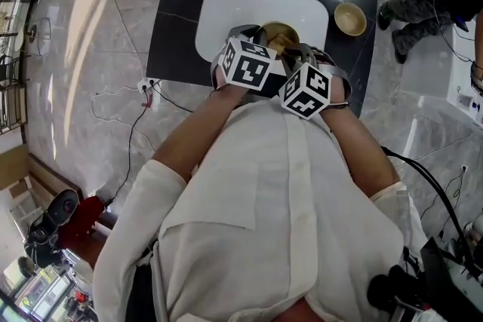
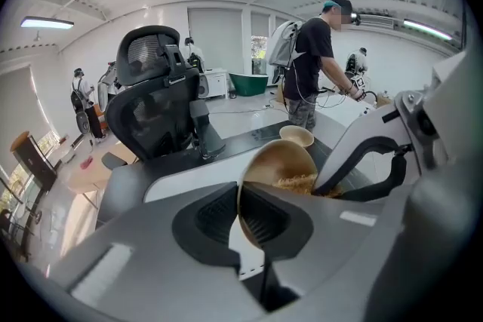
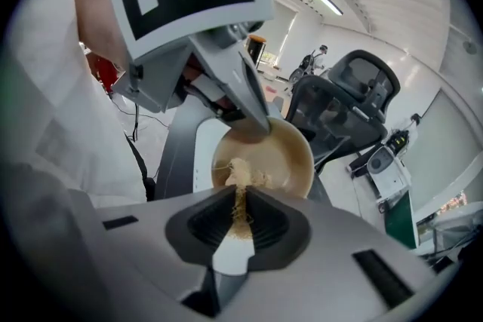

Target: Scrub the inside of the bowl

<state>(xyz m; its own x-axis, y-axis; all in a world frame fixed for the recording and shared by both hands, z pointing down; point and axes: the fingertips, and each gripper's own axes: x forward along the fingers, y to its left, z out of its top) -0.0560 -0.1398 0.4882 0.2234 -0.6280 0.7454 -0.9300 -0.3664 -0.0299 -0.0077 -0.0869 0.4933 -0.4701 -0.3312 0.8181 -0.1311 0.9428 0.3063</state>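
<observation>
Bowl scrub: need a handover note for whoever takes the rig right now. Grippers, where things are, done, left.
Left hand-held gripper: shut on the rim of the bowl, holding it tilted over the white sink.
Right hand-held gripper: shut on the tan fibrous scrubber, which sits inside the bowl against its inner wall.
Also there: a second bowl on the dark counter, right of the sink, with neither gripper on it.
Done: bowl and scrubber both gripped, scrubber in the bowl.
Left: scrub round the whole inside. How much is already covered can't be told.
</observation>
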